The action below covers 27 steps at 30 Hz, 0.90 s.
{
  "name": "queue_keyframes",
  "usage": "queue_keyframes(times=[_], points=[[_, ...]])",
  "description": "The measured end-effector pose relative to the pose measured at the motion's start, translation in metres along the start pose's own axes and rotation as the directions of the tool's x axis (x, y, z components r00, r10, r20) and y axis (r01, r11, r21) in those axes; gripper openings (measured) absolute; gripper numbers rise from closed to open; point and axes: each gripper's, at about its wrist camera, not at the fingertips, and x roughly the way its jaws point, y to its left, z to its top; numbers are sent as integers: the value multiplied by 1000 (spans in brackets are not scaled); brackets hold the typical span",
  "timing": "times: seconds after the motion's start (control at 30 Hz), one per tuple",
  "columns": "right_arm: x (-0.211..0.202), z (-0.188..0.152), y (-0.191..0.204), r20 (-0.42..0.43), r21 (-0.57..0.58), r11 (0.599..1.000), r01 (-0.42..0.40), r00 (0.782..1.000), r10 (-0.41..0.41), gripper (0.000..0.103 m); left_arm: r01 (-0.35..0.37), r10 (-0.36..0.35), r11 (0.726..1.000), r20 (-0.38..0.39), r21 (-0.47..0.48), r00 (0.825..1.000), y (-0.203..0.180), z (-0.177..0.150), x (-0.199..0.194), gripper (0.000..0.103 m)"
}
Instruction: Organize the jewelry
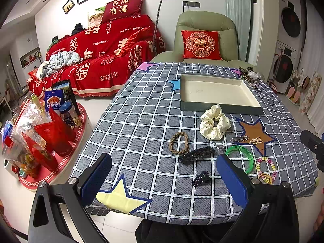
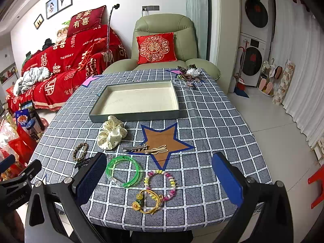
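With both tongs, left tongs (image 1: 164,174) and right tongs (image 2: 160,174), held spread and empty over the worktop (image 2: 212,121), the green bangle (image 2: 123,171) is seen lying flat just inside the right pair, nearer than the empty tray (image 2: 133,117) beyond.

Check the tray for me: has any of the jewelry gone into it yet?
No, the tray shows only its bare cream lining, and the scrunchie lies on the tablecloth just outside its near wall.
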Motion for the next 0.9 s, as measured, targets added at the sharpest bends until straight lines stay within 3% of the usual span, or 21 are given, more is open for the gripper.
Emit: queue_keyframes(times=[0.9], points=[[0, 0, -1, -4, 0, 1000, 0, 1000, 0, 103, -2, 2, 1000, -6, 1, 1000, 0, -2, 2, 103]])
